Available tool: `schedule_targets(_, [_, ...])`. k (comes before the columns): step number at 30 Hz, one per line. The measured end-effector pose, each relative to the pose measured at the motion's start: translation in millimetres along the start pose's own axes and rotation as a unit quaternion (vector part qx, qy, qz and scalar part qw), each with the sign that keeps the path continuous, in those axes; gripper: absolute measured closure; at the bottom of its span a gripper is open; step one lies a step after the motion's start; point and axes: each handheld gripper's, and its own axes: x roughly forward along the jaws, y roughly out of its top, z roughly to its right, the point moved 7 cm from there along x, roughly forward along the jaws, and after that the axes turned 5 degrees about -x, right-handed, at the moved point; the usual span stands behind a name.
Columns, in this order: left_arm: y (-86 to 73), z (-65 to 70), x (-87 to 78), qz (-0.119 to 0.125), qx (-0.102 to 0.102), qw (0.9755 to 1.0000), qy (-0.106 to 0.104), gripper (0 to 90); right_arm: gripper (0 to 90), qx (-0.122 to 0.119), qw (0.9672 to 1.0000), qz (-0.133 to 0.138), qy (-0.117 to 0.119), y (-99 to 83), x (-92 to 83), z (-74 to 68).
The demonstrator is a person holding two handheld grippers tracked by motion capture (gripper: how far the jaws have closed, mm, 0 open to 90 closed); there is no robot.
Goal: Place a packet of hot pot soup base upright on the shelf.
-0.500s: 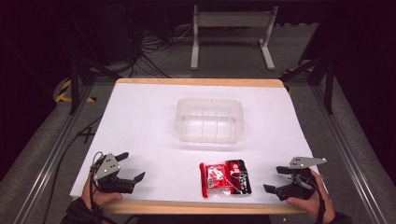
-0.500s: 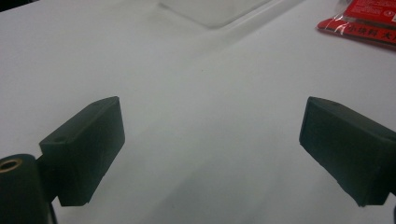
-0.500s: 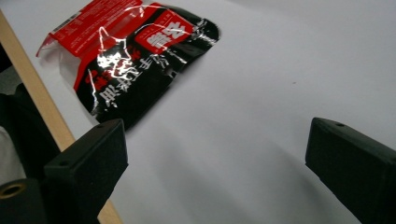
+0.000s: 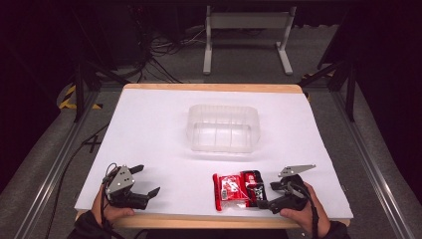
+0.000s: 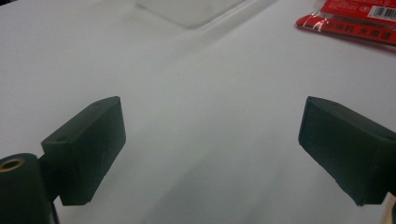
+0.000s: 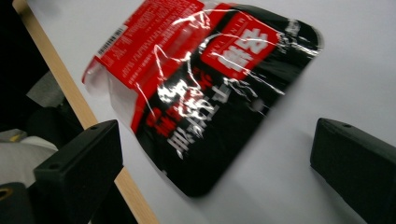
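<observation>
A red and black snack packet (image 4: pixel 238 190) lies flat near the table's front edge, right of centre. My right gripper (image 4: pixel 268 195) is at the packet's right end, jaws open and pointing left. In the right gripper view the packet's (image 6: pixel 205 70) black end reaches in between the open jaws of my right gripper (image 6: pixel 215 140), and neither pad touches it. My left gripper (image 4: pixel 147 179) rests at the front left, open and with nothing in it. In the left gripper view my left gripper (image 5: pixel 210 112) is over bare white table, and the packet (image 5: pixel 359 18) shows at the top right.
A clear plastic tub (image 4: pixel 224 128) stands with nothing in it at the middle of the white table (image 4: pixel 149 124). The table's wooden front edge (image 6: pixel 60 79) runs close beside the packet. A metal stand (image 4: pixel 246 30) and cables lie on the floor behind the table.
My right gripper has moved left up to the packet's right end. My left gripper has stayed where it was.
</observation>
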Motion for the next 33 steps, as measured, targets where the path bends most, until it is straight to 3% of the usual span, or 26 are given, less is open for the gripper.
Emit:
schedule_targets(2, [-0.7, 1.8, 1.2, -0.005, 0.004, 1.0000, -0.002, 8.0, 2.7, -0.002, 0.9999, -0.010, 0.004, 4.7, 6.2, -4.7])
schedule_targets(4, [-0.5, 3.3, 2.8, -0.008, 0.008, 0.9999, -0.004, 8.0, 0.4, -0.015, 0.9991, -0.039, -0.003, 11.0, 14.9, -11.3])
schedule_targets(8, [3.5, 12.1, 7.8, -0.009, 0.012, 0.9997, -0.019, 8.4, 0.3, -0.043, 0.9940, -0.100, -0.015, 22.2, 26.8, -16.6])
schedule_targets(10, [3.8, 17.0, 10.0, -0.015, 0.020, 0.9994, -0.024, 8.6, 4.2, -0.050, 0.9925, -0.110, -0.018, 26.4, 28.3, -13.7])
schedule_targets(11, [3.5, 24.8, 13.3, -0.024, 0.039, 0.9986, -0.026, 8.6, 9.6, -0.054, 0.9914, -0.114, -0.032, 26.9, 26.3, -9.8])
schedule_targets(14, [2.4, 27.3, 12.9, -0.026, 0.043, 0.9982, -0.032, 8.6, 7.0, -0.030, 0.9944, -0.098, -0.025, 23.1, 19.7, -5.5])
schedule_targets(16, [1.4, 25.0, 12.6, -0.029, 0.040, 0.9983, -0.031, 8.6, 5.6, -0.026, 0.9944, -0.099, -0.025, 21.5, 18.4, -6.2])
schedule_targets(18, [1.7, 23.3, 11.0, -0.025, 0.034, 0.9987, -0.029, 8.6, 4.2, -0.044, 0.9894, -0.138, -0.014, 16.3, 16.5, -13.9])
schedule_targets(19, [1.7, 23.3, 11.0, -0.025, 0.034, 0.9987, -0.029, 8.7, 4.2, -0.044, 0.9894, -0.138, -0.014, 16.3, 16.5, -13.9])
schedule_targets(20, [1.9, 22.7, 9.6, -0.023, 0.033, 0.9988, -0.030, 8.6, 8.6, -0.068, 0.9841, -0.164, 0.000, 8.9, 11.2, -21.4])
schedule_targets(23, [1.8, 21.1, 9.2, -0.022, 0.033, 0.9988, -0.028, 8.7, 9.7, -0.072, 0.9831, -0.168, 0.007, 0.7, 4.7, -25.1])
schedule_targets(26, [0.8, 20.3, 9.9, -0.025, 0.032, 0.9989, -0.025, 8.6, 27.4, -0.092, 0.9804, -0.175, 0.000, -6.3, -3.7, -26.7])
schedule_targets(28, [1.0, 21.0, 9.4, -0.026, 0.034, 0.9988, -0.024, 8.6, 46.5, -0.103, 0.9794, -0.174, -0.002, -7.6, -7.1, -26.5])
schedule_targets(31, [1.5, 20.9, 9.6, -0.023, 0.034, 0.9988, -0.025, 8.6, 62.8, -0.115, 0.9781, -0.171, -0.030, -7.1, -7.0, -22.7])
schedule_targets(33, [1.1, 20.5, 9.3, -0.025, 0.036, 0.9988, -0.024, 8.6, 68.6, -0.116, 0.9785, -0.163, -0.051, -5.0, -6.5, -18.7])
